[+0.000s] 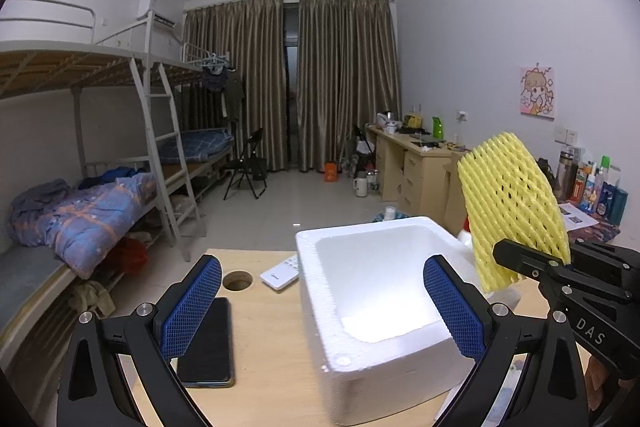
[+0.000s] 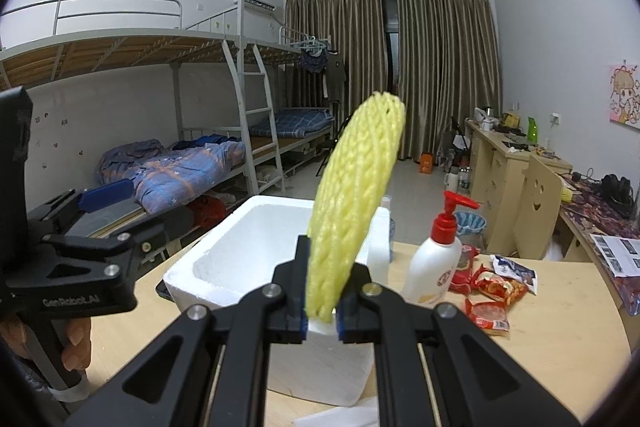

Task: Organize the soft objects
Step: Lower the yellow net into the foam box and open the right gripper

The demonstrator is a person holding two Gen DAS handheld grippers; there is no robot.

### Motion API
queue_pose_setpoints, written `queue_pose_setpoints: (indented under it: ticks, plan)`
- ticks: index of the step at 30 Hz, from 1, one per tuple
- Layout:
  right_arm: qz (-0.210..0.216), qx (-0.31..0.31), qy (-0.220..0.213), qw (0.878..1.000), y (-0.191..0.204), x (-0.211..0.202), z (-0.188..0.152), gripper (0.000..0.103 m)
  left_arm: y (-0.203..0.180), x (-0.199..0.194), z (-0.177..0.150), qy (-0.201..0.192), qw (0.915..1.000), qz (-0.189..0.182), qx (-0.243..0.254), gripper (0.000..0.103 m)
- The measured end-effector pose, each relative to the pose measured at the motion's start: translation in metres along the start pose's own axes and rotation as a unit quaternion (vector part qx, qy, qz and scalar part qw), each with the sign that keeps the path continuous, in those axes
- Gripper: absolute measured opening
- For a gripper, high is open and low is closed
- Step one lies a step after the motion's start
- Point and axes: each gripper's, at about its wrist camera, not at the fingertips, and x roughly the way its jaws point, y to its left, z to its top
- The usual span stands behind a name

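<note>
A yellow foam net sleeve (image 2: 354,211) stands upright and slightly tilted in my right gripper (image 2: 323,307), which is shut on its lower end. It hangs above the near right rim of a white foam box (image 2: 224,267) on the wooden table. In the left wrist view the same sleeve (image 1: 512,211) shows at the right, beside the box (image 1: 384,307), with the right gripper (image 1: 532,265) pinching it. My left gripper (image 1: 320,311) stands open, its blue pads (image 1: 192,311) either side of the box's near left wall, with nothing held. The box looks empty.
A white pump bottle with a red top (image 2: 438,259) and several red snack packets (image 2: 494,291) lie right of the box. A black phone (image 1: 208,343), a white remote (image 1: 280,273) and a round cable hole (image 1: 238,281) are on the left. Bunk beds and desks stand beyond.
</note>
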Motion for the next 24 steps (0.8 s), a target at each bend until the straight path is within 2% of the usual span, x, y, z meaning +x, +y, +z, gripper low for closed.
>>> queue_pose_setpoints:
  ticks: [16,18,19,20,24]
  plan:
    - [0.013,-0.015,0.015,1.000,0.019,0.030,0.010,0.014,0.011,-0.004,-0.003,-0.001,0.9999,0.014,-0.010,0.101]
    - [0.012,-0.021,0.021,0.999,0.021,0.033,0.009,0.033,0.011,-0.004,-0.003,-0.001,0.9998,0.014,-0.011,0.101]
    - [0.013,-0.020,0.021,1.000,0.021,0.033,0.009,0.057,0.012,-0.005,-0.003,-0.001,0.9998,0.015,-0.011,0.101]
    - [0.015,-0.017,0.017,1.000,0.020,0.032,0.009,0.071,0.012,-0.005,-0.002,-0.001,0.9998,0.016,-0.011,0.101]
    - [0.011,-0.009,0.004,1.000,0.017,0.026,0.010,0.072,0.012,-0.006,-0.002,-0.002,0.9998,0.016,-0.012,0.101]
